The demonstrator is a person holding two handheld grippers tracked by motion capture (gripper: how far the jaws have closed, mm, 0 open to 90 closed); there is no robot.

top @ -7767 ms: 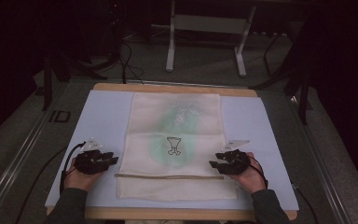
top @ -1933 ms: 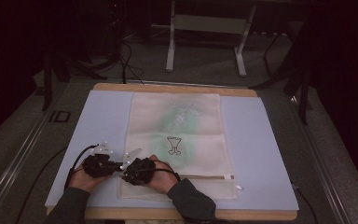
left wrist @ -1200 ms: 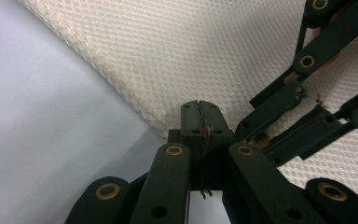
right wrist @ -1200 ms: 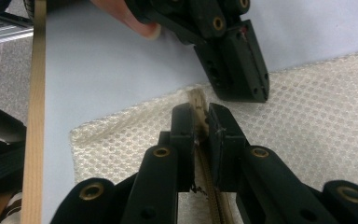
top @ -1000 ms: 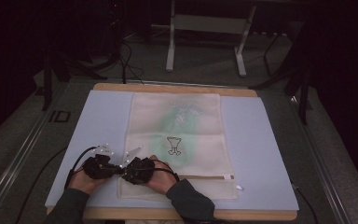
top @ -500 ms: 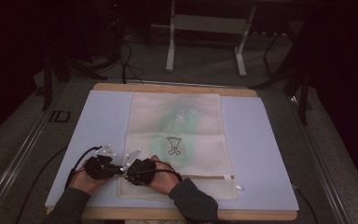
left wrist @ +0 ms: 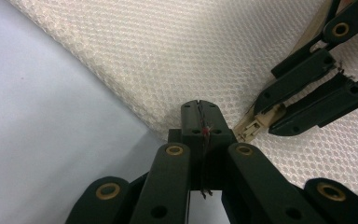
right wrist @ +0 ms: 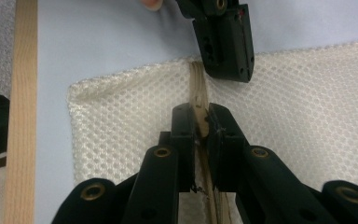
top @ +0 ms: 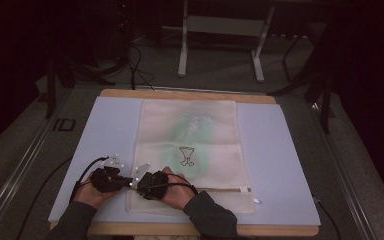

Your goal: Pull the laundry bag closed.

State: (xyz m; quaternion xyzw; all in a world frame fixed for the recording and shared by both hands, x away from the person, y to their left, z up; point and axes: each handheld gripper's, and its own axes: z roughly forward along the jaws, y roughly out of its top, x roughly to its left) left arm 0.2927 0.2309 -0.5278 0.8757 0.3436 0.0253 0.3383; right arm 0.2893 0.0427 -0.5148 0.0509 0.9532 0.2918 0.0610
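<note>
Your two grippers sit close together at the near left corner of the mesh laundry bag [top: 187, 150], which lies flat in the middle of the pale blue mat [top: 290, 150] covering the wooden tabletop [top: 190, 94], its long sides running away from you and its near edge close to the near edge of the tabletop. Your left gripper [top: 109, 178] rests at the bag's left edge; in the left gripper view its jaws are pressed fully together on the mesh hem [left wrist: 168, 133] right where the fabric meets the mat. Your right gripper [top: 150, 184] lies just beside it, over the bag, with your right forearm crossing in from the near edge. In the right gripper view its jaws are nearly closed on the beige zipper pull [right wrist: 201, 122], which stands up between the two pads at the end of the zipper track [right wrist: 196, 77]. The left gripper view shows the same grip from the side, with the beige slider [left wrist: 256, 127] caught between the other gripper's tips. The zipper line [top: 220, 189] runs to the right across the bag's near end.
</note>
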